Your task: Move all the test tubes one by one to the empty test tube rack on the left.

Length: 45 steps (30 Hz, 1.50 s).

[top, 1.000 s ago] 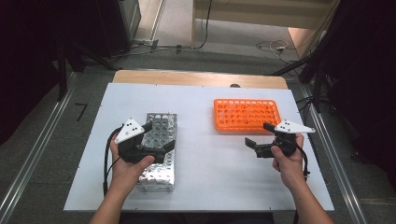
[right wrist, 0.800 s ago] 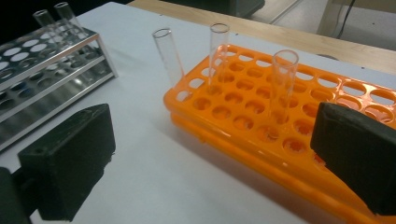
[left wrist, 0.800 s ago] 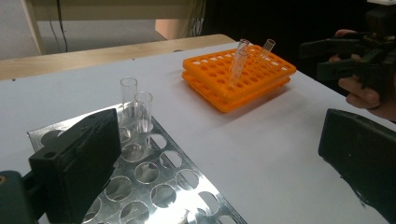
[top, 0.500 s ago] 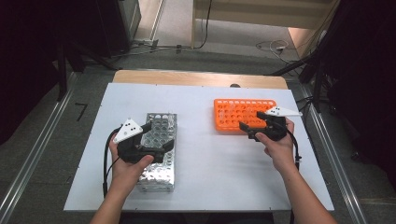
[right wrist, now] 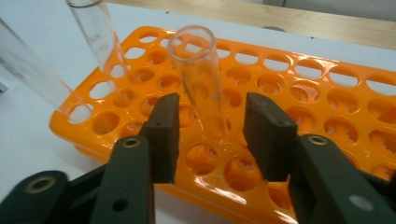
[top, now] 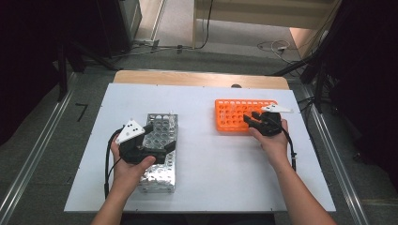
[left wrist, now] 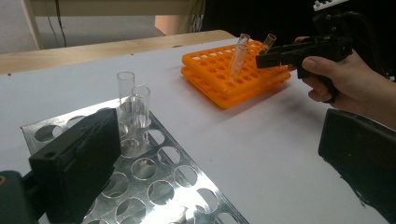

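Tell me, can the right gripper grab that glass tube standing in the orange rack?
Probably yes. The right gripper is open with a jaw on each side of the glass tube in the orange rack, nothing between them.

The left gripper (top: 157, 140) is looking black and chunky, wearing a white three-cornered plate on top. A black cable is trailing from it. The right gripper (right wrist: 211, 135) is showing two flat black jaws with round brass-coloured screws. Both forearms are showing bare, with no sleeves.
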Tool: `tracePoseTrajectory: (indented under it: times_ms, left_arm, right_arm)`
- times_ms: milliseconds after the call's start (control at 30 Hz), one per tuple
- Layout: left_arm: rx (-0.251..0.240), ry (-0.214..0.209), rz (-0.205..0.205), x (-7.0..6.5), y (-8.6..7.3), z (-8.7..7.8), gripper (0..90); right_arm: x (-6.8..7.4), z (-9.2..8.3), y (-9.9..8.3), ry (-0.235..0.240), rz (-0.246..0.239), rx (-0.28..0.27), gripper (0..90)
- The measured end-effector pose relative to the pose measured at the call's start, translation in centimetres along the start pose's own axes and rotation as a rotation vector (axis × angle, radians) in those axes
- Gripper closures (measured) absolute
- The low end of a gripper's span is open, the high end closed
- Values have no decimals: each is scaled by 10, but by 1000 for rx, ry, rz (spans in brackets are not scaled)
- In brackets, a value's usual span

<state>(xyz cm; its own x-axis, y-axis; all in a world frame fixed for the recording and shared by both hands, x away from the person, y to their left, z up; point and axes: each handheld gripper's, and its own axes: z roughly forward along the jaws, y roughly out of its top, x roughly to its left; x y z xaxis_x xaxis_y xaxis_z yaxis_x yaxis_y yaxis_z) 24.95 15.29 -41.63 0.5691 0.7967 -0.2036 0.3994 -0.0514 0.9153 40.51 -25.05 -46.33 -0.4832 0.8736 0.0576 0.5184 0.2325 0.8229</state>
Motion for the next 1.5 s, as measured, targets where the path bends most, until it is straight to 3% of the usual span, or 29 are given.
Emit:
tracePoseTrajectory:
  times_ms: [667,867,1200,1400,1500]
  left_arm:
    - [8,7,-12,3,0,0,0]
    - [11,2,-10,3,-1,1,0]
    - [16,1,-7,2,-1,2,0]
    - [15,-1,-7,1,-1,3,0]
    - [17,-2,-3,1,-1,3,0]
  right_arm:
    - [3,12,-3,-27,-2,-28,729]
    - [0,10,-2,-22,-2,-42,737]
    - [-5,-7,5,6,24,-97,738]
    - [-3,-21,11,-2,9,-110,738]
    - [1,-29,15,16,-2,-122,738]
